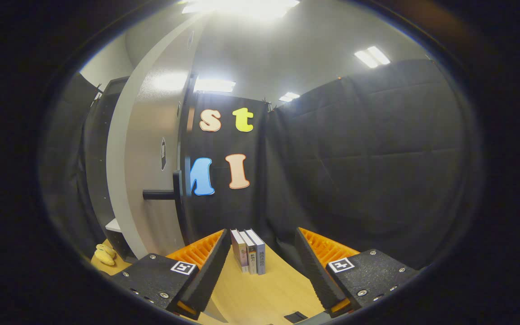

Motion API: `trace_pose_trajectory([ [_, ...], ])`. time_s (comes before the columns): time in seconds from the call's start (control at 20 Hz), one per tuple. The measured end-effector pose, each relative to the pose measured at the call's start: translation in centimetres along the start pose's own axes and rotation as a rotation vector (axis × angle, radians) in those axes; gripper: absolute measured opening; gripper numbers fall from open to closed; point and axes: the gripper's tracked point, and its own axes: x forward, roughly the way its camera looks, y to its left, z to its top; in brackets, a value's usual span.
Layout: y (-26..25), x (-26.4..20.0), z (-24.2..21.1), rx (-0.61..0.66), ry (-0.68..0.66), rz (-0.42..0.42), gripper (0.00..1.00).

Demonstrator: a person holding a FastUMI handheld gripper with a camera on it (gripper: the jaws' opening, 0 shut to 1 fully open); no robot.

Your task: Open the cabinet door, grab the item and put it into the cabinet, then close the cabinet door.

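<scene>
**Door open, books not yet picked**

I read the cabinet door [151, 180] as already swung open: it stands edge-on to the far left of the jaws, its dark bar handle [158, 195] sticking out toward the middle, and the dark cabinet [99, 171] interior shows behind it with a pale shelf edge low down. So step one looks done. Left to do: grasp, place inside, close the door.

The gripper [260, 271] has its jaws spread wide and holding nothing; bare tabletop [264, 298] shows between them.

The item I take to be the books [248, 250], three volumes packed side by side, just ahead of the jaws and slightly nearer the left finger. They stand upright on the tabletop, long axis vertical, spines facing me, pages pointing away toward the booth wall. Stack thickness runs across the jaw gap, so a squeeze across the covers looks feasible from here.

A small yellow object [104, 254] lies left of the left finger, near the cabinet foot; I cannot tell what it is
</scene>
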Motion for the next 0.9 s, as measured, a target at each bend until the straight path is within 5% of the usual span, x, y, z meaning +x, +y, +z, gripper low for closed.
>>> trace_pose_trajectory([
  [0.3, 1.6, -0.9, -0.2, 0.009, 0.001, 0.016, 0.9],
  [0.9, 10.3, -3.3, -0.4, -0.002, -0.004, 0.182, 0.9],
])
